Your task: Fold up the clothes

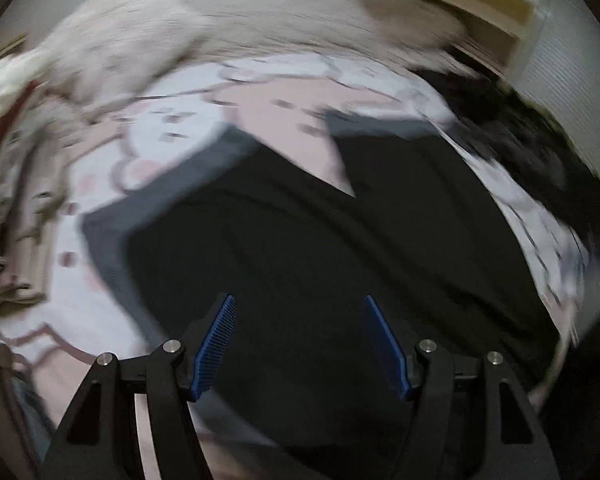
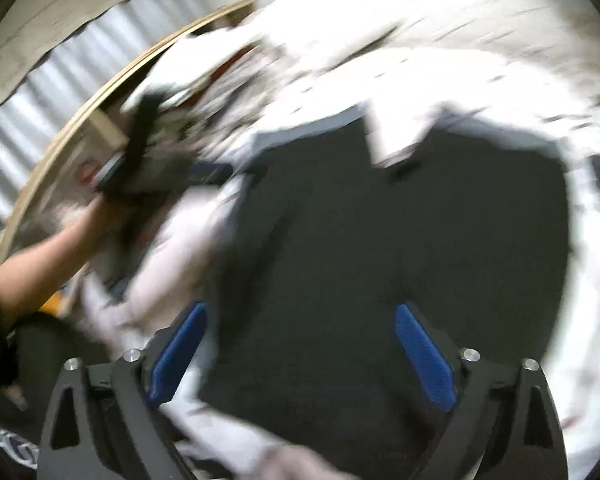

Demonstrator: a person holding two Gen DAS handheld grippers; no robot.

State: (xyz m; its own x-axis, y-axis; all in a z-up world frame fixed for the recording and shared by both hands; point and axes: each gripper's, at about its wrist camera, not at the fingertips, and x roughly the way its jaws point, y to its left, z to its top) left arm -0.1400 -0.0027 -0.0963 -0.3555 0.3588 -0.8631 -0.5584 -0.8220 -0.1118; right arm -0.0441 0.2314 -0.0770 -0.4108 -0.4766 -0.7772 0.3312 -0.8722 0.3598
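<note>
Both shots are pretty smeared with blur, but the main thing is clear enough: a black garment (image 1: 320,248) is spread flat on a white and pink patterned bedsheet (image 1: 172,136), with grey trim along its far edge and 1 notch where the sheet shows through. The left gripper (image 1: 300,300) hangs over it with its blue pads (image 1: 216,344) spread apart and nothing between them, only dark cloth lying below. Same story for the right gripper (image 2: 300,312), jaws spread wide and empty above the same garment. In the right wrist view a bare forearm (image 2: 40,268) reaches in from the left edge. A heap of pale clothes (image 1: 112,48) sits at the far left of the bed
</note>
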